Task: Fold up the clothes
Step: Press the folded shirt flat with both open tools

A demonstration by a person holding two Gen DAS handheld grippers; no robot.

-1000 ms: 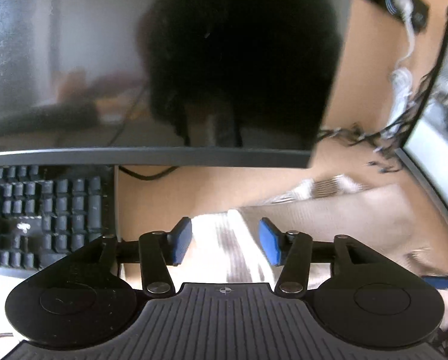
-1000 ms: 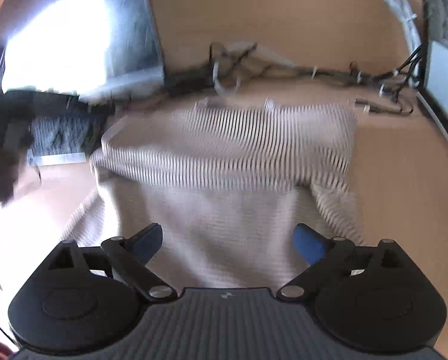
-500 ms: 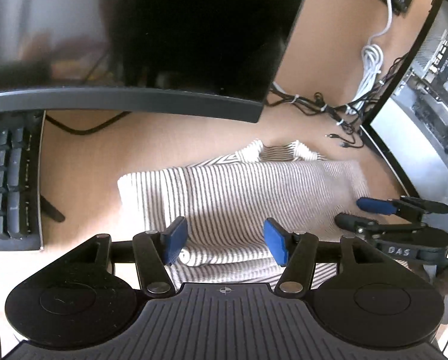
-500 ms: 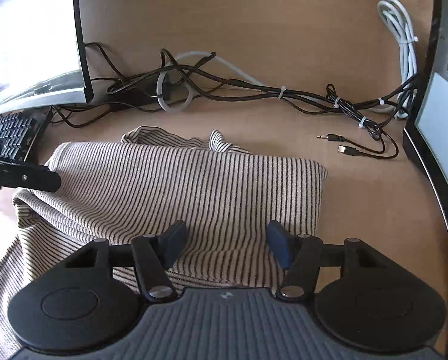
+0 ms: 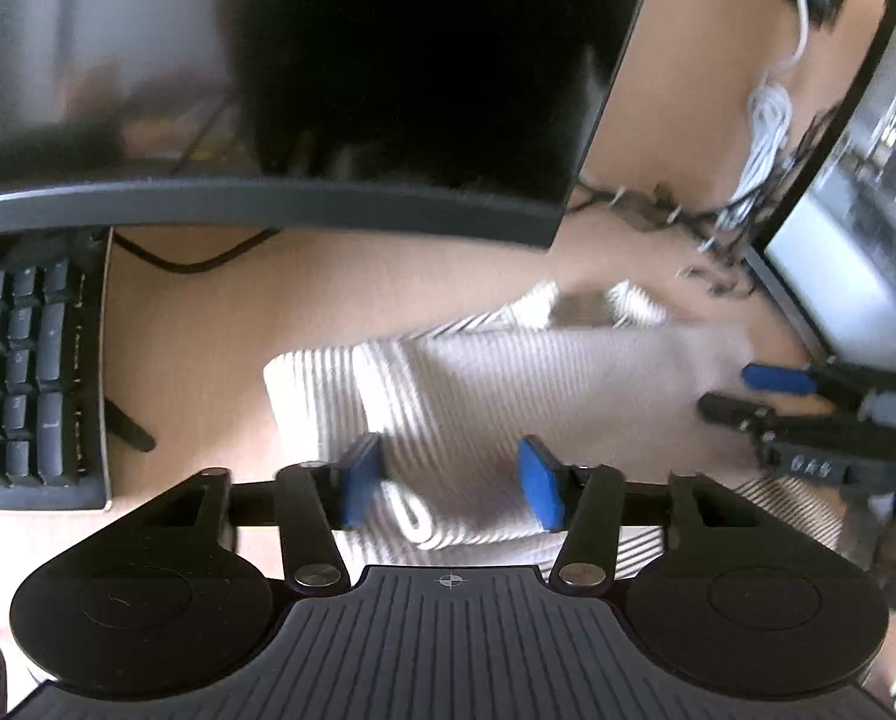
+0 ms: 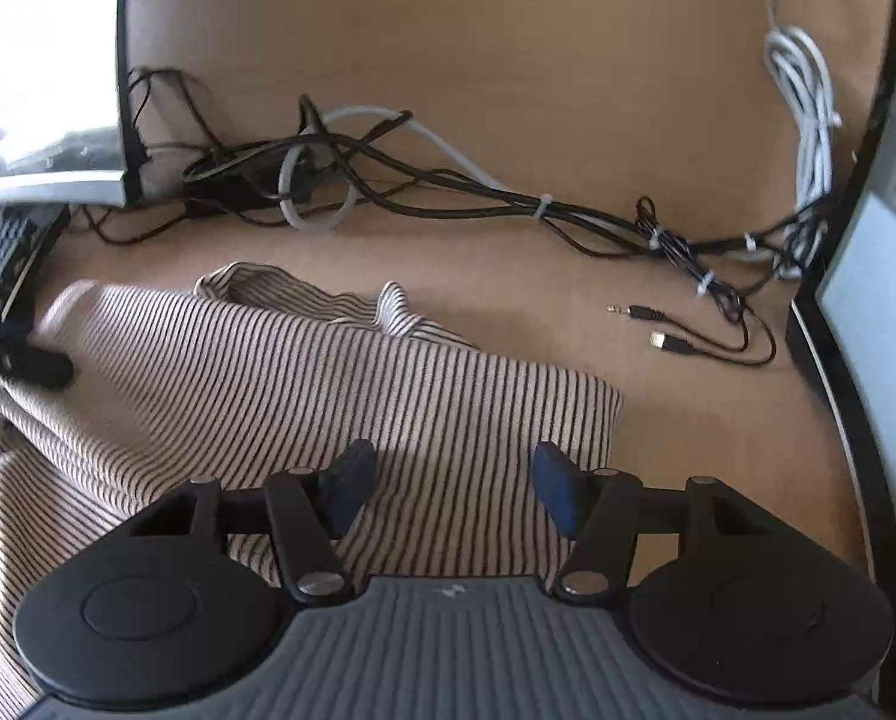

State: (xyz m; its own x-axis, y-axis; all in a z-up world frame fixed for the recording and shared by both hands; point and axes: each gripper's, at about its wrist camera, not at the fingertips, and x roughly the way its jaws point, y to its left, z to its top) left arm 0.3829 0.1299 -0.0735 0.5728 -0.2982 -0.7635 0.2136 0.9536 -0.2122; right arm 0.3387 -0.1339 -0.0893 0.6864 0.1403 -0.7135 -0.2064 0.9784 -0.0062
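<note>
left hand-held gripper (image 5: 451, 483) lowered, closing over ribbed striped knit (image 6: 327, 396)

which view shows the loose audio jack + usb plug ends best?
Right wrist view. The audio jack and USB plug lie sharp on bare desk, right of the striped garment. In the left wrist view that cable area is motion-blurred; neither plug can be made out.

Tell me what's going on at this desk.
A person with a gripper in each hand is folding a striped shirt on a desk, between a keyboard and tangled cables. The left gripper is closing, with a fold of the shirt between its jaws. The right gripper is over the shirt's other side, jaws apart. The shirt is already doubled over.
</note>
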